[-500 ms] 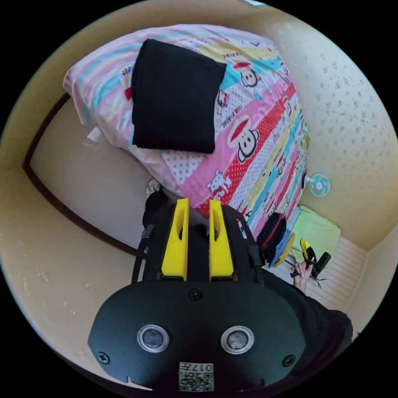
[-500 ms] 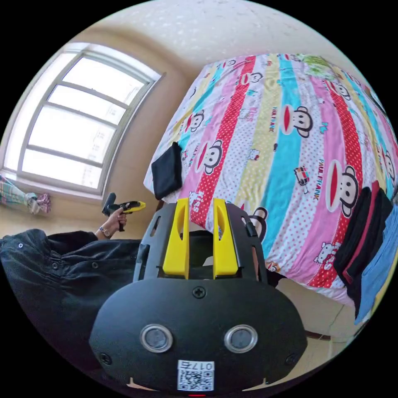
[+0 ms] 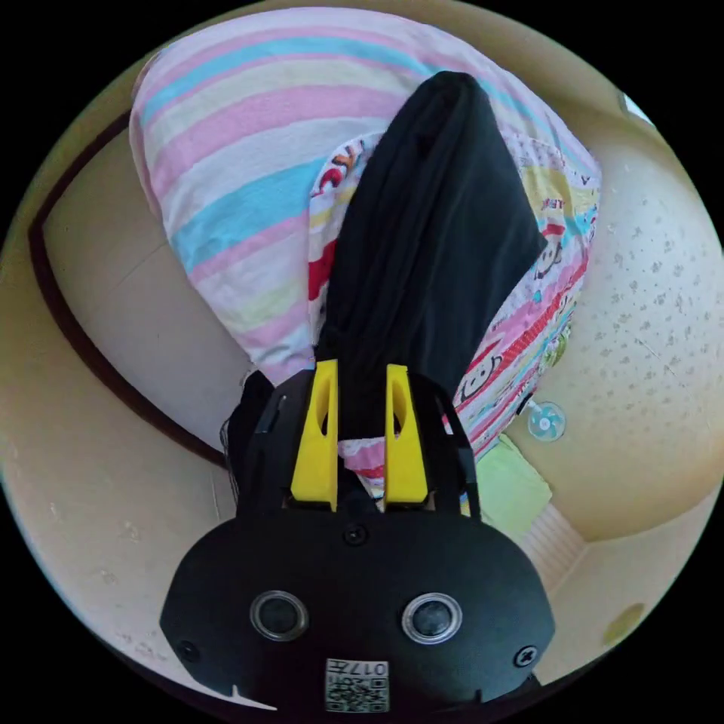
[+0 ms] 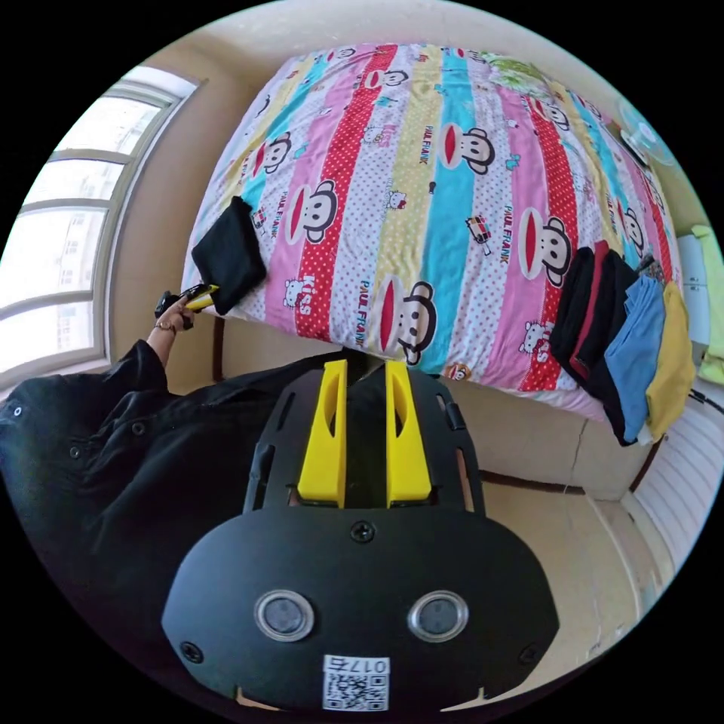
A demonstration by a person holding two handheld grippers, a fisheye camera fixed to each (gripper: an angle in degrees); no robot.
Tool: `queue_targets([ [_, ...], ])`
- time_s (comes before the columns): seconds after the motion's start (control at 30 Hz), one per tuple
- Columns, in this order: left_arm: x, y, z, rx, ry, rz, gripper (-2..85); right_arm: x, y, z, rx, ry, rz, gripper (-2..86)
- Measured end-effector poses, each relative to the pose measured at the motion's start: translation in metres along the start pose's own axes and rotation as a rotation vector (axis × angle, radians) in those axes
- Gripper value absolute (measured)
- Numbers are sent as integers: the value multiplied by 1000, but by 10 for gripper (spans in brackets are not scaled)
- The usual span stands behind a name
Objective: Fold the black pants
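Note:
The black pants point(image 3: 430, 249) lie folded into a small rectangle on the corner of the monkey-print bed sheet point(image 3: 241, 188). In the left gripper view my left gripper point(image 3: 360, 369) sits right at their near edge, jaws apart, with black cloth showing in the gap. The right gripper view has the same pants point(image 4: 230, 253) at the bed's far left corner, with a hand holding the left gripper point(image 4: 197, 296) against them. My right gripper point(image 4: 364, 367) hangs open below the bed's near edge, holding nothing.
Several folded clothes point(image 4: 626, 339) in black, red, blue and yellow lie in a row at the bed's right edge. The person's black sleeve point(image 4: 113, 452) crosses the left side. A window point(image 4: 53, 249) is at the left, a small fan point(image 3: 547, 421) by the wall.
The left gripper has come up close to the pants' near edge; earlier it was well back from the bed. The right gripper's camera has tilted to take in more of the bed.

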State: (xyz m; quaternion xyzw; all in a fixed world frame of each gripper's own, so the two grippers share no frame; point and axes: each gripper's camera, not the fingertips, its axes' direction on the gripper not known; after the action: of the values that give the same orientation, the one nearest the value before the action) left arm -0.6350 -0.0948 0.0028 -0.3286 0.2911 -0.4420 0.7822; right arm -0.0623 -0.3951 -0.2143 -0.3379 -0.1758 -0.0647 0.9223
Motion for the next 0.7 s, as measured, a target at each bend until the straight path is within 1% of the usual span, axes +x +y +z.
queue_targets([
  [0.03,21,7,-12,1,26,111,66,-7,-4,-2,16,-7,21,63],
  [0.07,33,12,-19,14,78,171,61,-15,-9,-3,37,-16,37,53],
  [0.1,59,20,-26,38,257,297,52,-20,-13,-3,47,-20,44,50],
  [0.13,89,27,-23,34,381,405,51,-30,-22,-2,63,-26,47,43],
  [0.17,107,30,-18,12,417,463,51,-41,-33,-1,70,-28,46,39],
  [0.2,145,37,-3,-75,445,562,50,-47,-40,0,72,-29,43,38],
  [0.23,187,49,19,-184,422,684,50,-60,-54,1,77,-31,34,37],
  [0.27,208,57,32,-233,399,752,50,-74,-67,0,92,-34,18,36],
  [0.33,269,95,90,-418,337,944,51,-95,-86,-3,121,-24,-10,38],
  [0.37,278,103,102,-455,329,968,53,-108,-98,-4,138,-6,-23,40],
  [0.43,291,133,140,-606,259,1016,69,-125,-116,-4,156,23,-26,48],
  [0.5,276,147,148,-687,231,1022,78,-143,-137,-3,166,31,-40,59],
  [0.53,257,150,142,-700,250,1006,75,-160,-153,2,162,45,-81,66],
  [0.6,216,147,122,-661,257,936,66,-194,-183,15,143,92,-183,75],
  [0.67,169,138,98,-592,218,848,65,-252,-228,51,75,120,-361,87],
  [0.7,135,131,79,-530,181,776,65,-268,-239,63,57,117,-402,90],
])
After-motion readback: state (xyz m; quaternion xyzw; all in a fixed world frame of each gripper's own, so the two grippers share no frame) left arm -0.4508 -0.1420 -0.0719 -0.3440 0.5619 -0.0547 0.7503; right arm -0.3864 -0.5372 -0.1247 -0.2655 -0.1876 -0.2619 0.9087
